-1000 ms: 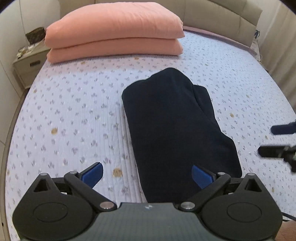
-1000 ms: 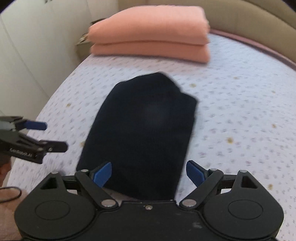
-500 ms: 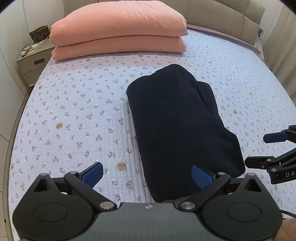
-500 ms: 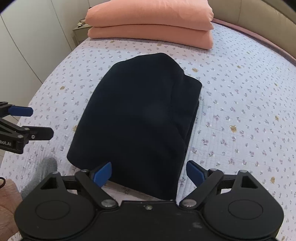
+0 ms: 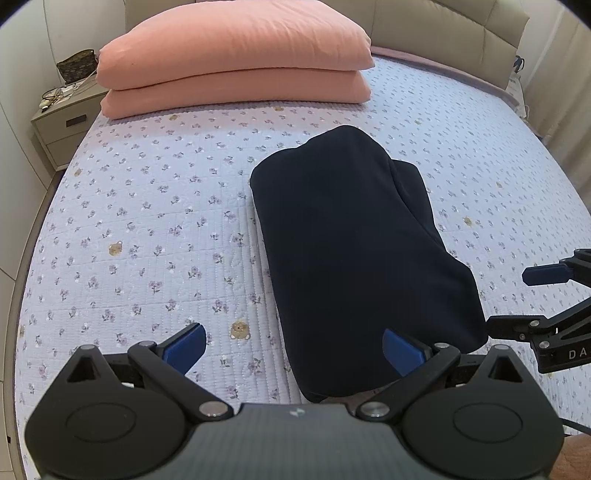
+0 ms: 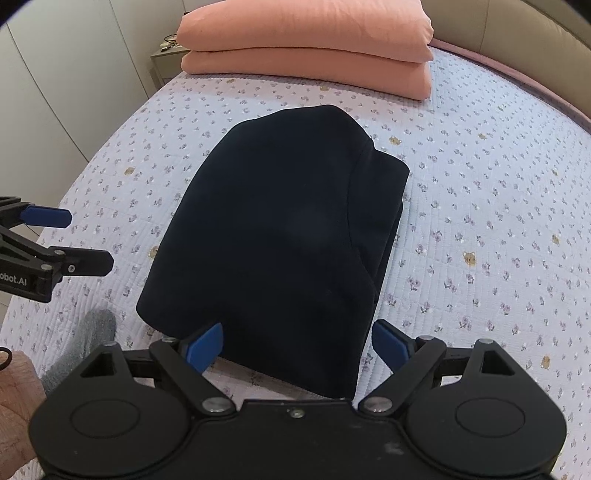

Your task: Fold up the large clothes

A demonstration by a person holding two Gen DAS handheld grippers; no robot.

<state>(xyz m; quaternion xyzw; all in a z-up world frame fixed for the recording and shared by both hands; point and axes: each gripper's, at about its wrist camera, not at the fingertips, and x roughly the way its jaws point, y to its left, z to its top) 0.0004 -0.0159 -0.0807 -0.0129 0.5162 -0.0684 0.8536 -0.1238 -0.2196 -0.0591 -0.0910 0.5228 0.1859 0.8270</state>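
Note:
A dark navy garment [image 5: 354, 236] lies folded into a thick oblong on the flowered bed cover [image 5: 147, 206]; it also shows in the right wrist view [image 6: 280, 236]. My left gripper [image 5: 291, 349] is open and empty, held above the garment's near left corner. My right gripper [image 6: 297, 347] is open and empty above the garment's near edge. Each gripper shows in the other's view: the right one [image 5: 517, 299] beside the garment's right side, the left one [image 6: 85, 240] beside its left side.
Two stacked pink pillows [image 5: 236, 55] lie at the head of the bed, against a beige headboard [image 5: 443, 26]. A nightstand [image 5: 62, 114] with small items stands at the far left. White wardrobe doors [image 6: 55, 92] run along the left side.
Both grippers have drawn back and risen a little from the garment, staying open. The garment has not moved.

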